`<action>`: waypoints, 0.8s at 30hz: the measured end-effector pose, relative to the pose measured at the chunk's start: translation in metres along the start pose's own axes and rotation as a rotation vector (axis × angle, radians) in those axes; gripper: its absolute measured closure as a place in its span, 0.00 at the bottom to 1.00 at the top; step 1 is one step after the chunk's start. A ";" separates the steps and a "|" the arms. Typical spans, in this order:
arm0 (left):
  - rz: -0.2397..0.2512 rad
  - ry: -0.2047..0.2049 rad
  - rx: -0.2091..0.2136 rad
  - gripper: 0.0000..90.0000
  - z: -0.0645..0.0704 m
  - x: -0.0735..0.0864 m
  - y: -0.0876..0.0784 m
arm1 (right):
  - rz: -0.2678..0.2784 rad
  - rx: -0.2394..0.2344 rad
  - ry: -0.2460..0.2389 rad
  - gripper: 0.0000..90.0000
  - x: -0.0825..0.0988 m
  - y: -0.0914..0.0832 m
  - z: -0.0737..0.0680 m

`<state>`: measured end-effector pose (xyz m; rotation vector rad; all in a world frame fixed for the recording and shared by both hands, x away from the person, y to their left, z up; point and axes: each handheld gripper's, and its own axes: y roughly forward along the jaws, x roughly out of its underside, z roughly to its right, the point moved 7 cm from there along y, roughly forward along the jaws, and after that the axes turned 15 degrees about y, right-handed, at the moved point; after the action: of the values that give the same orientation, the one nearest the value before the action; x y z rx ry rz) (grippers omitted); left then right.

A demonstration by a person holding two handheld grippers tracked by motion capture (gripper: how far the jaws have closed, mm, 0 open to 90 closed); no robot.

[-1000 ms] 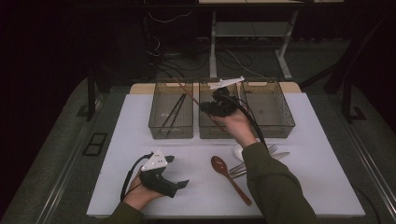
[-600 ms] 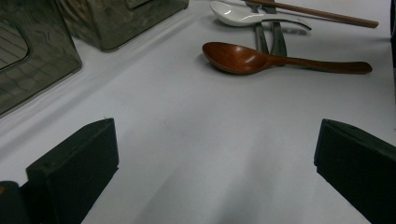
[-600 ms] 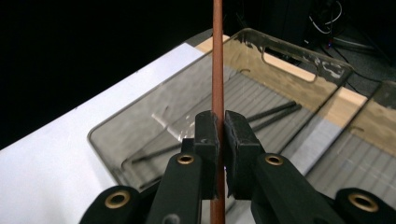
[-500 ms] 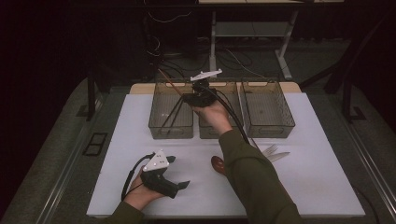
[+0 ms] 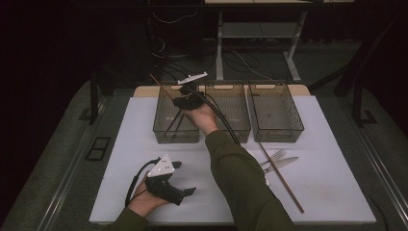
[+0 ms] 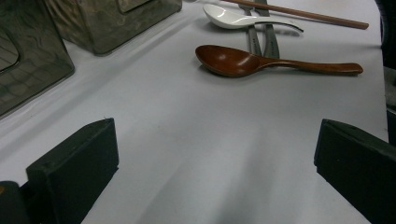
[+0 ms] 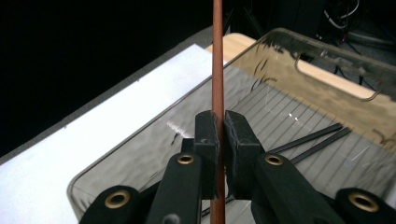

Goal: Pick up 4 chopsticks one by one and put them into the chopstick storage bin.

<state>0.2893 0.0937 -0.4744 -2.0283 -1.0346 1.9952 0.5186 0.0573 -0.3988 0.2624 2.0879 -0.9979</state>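
Wooden chopstick [image 7: 217, 56] is pinched by the right gripper [image 7: 216, 133] over the bin [image 5: 176, 113] at eleven o'clock, apparently for sorting; left gripper [image 5: 169, 179] is rested spread.

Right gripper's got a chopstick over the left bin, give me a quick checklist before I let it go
1. Right gripper clamped on the brown chopstick: ok.
2. Gripper above the left bin: ok.
3. Chopstick lying flat for release: not ok, it stands steeply.
4. Space in the bin beside the black chopsticks: ok.
5. Left gripper open, resting away from the bins: ok.
6. Second brown chopstick reachable on the mat: ok.
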 end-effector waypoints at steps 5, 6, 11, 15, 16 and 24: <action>0.001 0.003 0.006 0.00 0.000 0.000 0.000 | -0.049 0.021 0.010 0.93 0.011 0.014 0.004; 0.001 0.003 0.007 0.00 0.000 0.000 0.000 | -0.068 0.034 0.013 0.93 0.014 0.017 0.006; -0.001 0.004 0.009 0.00 0.001 0.000 0.000 | -0.090 0.083 0.028 0.68 0.019 0.015 0.013; 0.001 0.001 0.009 0.00 0.001 0.000 -0.001 | -0.082 0.074 0.035 0.57 0.016 0.002 0.015; -0.001 -0.001 0.011 0.00 0.000 0.000 -0.001 | -0.081 0.068 0.038 0.54 0.015 -0.002 0.016; 0.002 -0.003 0.012 0.00 -0.001 0.001 -0.002 | -0.067 0.046 0.006 0.43 0.019 -0.034 0.022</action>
<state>0.2890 0.0956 -0.4738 -2.0216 -1.0195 2.0008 0.5022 0.0161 -0.4013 0.2201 2.0930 -1.0871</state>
